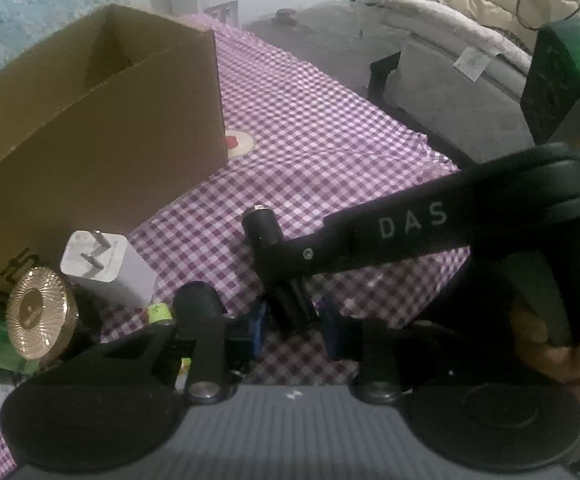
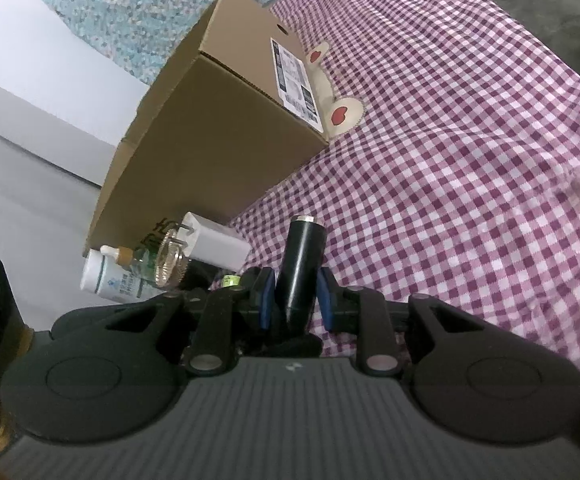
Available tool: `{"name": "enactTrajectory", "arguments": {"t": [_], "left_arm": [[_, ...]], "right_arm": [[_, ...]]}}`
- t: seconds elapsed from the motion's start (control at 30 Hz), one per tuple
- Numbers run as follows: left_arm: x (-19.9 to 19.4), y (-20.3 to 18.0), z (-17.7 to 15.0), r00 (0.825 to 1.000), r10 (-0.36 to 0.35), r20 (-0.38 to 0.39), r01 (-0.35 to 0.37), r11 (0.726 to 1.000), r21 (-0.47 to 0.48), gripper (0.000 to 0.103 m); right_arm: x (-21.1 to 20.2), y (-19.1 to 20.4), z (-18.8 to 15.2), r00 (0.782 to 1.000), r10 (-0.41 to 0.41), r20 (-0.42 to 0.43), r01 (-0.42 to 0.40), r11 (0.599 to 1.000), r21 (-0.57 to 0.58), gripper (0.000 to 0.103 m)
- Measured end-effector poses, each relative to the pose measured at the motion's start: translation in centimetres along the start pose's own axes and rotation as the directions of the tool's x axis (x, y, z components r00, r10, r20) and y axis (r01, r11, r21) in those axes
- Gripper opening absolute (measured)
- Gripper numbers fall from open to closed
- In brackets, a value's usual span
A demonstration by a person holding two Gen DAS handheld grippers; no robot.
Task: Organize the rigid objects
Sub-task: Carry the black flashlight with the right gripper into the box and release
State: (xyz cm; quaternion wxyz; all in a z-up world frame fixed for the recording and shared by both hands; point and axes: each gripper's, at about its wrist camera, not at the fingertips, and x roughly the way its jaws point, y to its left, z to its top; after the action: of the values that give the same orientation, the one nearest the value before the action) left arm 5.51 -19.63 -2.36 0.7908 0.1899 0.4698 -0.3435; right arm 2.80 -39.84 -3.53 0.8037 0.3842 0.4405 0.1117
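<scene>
Both grippers meet at one black cylinder (image 2: pixel 300 264) over the purple-and-white checked cloth (image 2: pixel 470 168). The right gripper (image 2: pixel 295 294) has its blue-padded jaws nearly closed and pressed against the cylinder's lower body on both sides; the metal-capped end points up and away toward the cardboard box (image 2: pixel 218 136). From the left wrist view the same black cylinder (image 1: pixel 260 220) sticks out past the right gripper's finger, and its other end sits between the left gripper (image 1: pixel 292 326) pads; the jaws are narrow, but contact with the pads cannot be confirmed from this angle. A hand (image 1: pixel 554 352) holds the right gripper's handle at the far right. The open box (image 1: pixel 102 128) stands on the cloth to the left. At its foot lie a white plug adapter (image 1: pixel 106 268), prongs upward, a glass jar with a gold lid (image 1: pixel 40 312) on its side, and a white bottle (image 2: pixel 110 278) beside them.
</scene>
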Motion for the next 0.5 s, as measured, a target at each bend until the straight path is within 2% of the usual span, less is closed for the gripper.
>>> {"name": "enactTrajectory", "arguments": {"t": [0.17, 0.3, 0.5], "left_arm": [[-1.7, -0.1, -0.3, 0.999, 0.01, 0.048, -0.01, 1.0, -0.001, 0.028], [-4.2, 0.1, -0.6, 0.993, 0.033, 0.117, -0.033, 0.999, -0.003, 0.028], [-10.0, 2.8, -0.6, 0.962, 0.106, 0.252, -0.096, 0.994, -0.052, 0.028]], "right_arm": [[-1.3, 1.5, -0.2, 1.0, -0.001, 0.024, 0.002, 1.0, -0.023, 0.022], [-2.2, 3.9, -0.1, 0.999, 0.005, 0.05, -0.001, 0.998, -0.065, 0.022], [-3.3, 10.6, 1.4, 0.993, 0.07, 0.099, -0.048, 0.977, -0.207, 0.022]]}}
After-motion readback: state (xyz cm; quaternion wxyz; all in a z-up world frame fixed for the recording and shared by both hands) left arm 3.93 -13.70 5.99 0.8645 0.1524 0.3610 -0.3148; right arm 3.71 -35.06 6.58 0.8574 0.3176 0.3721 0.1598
